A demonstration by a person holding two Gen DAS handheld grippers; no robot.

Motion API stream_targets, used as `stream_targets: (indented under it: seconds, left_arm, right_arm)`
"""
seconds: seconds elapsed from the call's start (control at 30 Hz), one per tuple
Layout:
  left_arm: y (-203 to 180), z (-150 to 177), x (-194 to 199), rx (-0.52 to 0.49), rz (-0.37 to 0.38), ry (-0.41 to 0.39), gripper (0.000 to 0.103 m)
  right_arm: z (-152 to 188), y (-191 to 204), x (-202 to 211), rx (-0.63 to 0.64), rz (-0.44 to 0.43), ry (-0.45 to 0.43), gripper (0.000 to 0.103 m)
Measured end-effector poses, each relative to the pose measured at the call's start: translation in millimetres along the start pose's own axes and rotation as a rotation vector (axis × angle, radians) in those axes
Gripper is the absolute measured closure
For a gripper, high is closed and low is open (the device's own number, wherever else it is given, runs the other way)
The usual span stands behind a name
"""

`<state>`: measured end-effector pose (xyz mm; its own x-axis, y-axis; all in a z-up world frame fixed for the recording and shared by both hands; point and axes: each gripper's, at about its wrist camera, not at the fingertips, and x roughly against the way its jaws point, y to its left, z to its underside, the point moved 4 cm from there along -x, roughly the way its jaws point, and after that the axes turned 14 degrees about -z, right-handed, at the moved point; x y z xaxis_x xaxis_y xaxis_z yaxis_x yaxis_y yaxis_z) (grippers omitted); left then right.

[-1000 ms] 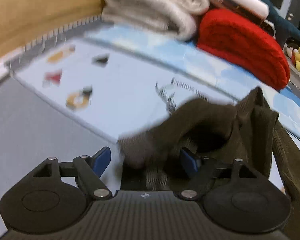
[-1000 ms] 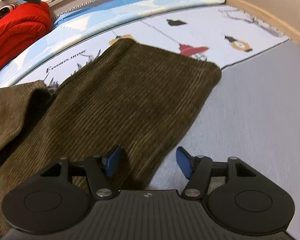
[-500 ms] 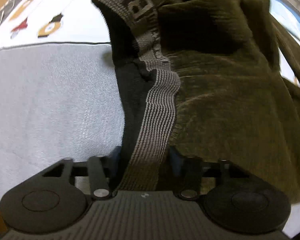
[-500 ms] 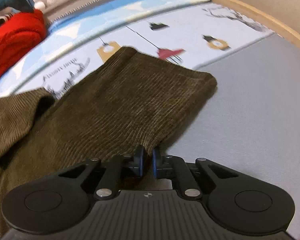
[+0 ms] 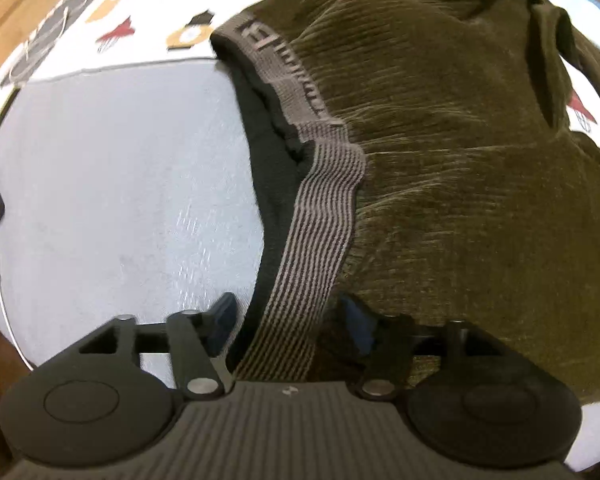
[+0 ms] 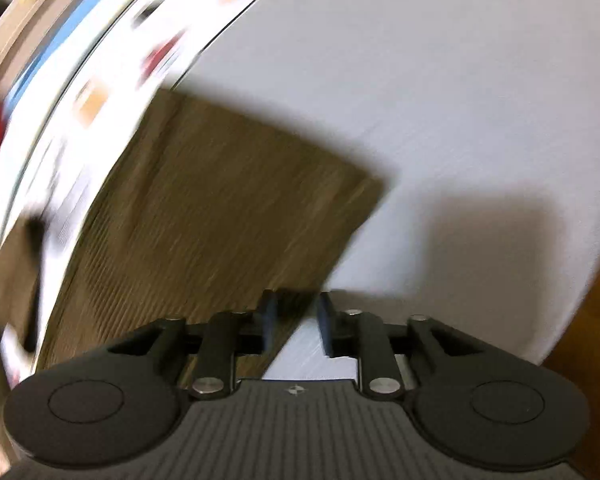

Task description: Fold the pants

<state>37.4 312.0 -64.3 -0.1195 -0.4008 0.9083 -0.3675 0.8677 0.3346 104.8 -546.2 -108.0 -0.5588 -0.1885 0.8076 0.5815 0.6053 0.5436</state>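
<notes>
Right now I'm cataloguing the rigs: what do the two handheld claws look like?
Both match. The left claw and right claw each have blue finger pads on black linkage arms with silver pivot pins, two round black discs at the sides, and a ribbed grey body with a small emblem. No cables or sleeves show.

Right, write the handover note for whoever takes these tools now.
Left tool: jaws opening, the striped waistband of the pants lies between them, not pinched.
Right tool: jaws opening, the edge of a pant leg sits between them, not pinched; view is blurred.
Pants: olive corduroy, bunched at the waist end on the grey sheet; leg end lies flat on it.
Done: no tidy fold is visible yet.
Left: probably regrip the waist and the leg end, smooth the pants, then fold.
</notes>
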Motion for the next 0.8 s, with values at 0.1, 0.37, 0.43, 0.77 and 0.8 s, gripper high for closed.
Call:
stream_targets:
  seconds: [0.1,0.37,0.43,0.77,0.8]
  left_arm:
    - [3.1,-1.8,-10.5,0.02,0.032,0.029,0.032]
    - [0.4,-5.9,-18.1,-0.014,-0.002,0.01,0.051]
    - [-0.5,-5.7,-11.8,-0.022,0.006,-0.004,0.063]
    - [-7.2,15.4,-0.2,-0.197,-0.017,-0.006,0.068]
    - [-4.3,16.7,-1.9,-0.202,-0.038,0.001,0.067]
  right_arm:
    - [-11.2,-14.5,-1.2,-0.044,0.009,-0.04,0.063]
    - [-16.5,10.6,-12.0,0.076,0.006,-0.049,0.096]
    - [-21.2,2.6,-3.3,0.082,0.014,-0.073,0.097]
    - [-11.2,-31.7,17.5,0.064,0.214,-0.027,0.096]
    - [-6.6,-27.3,15.2,0.088,0.212,0.0,0.095]
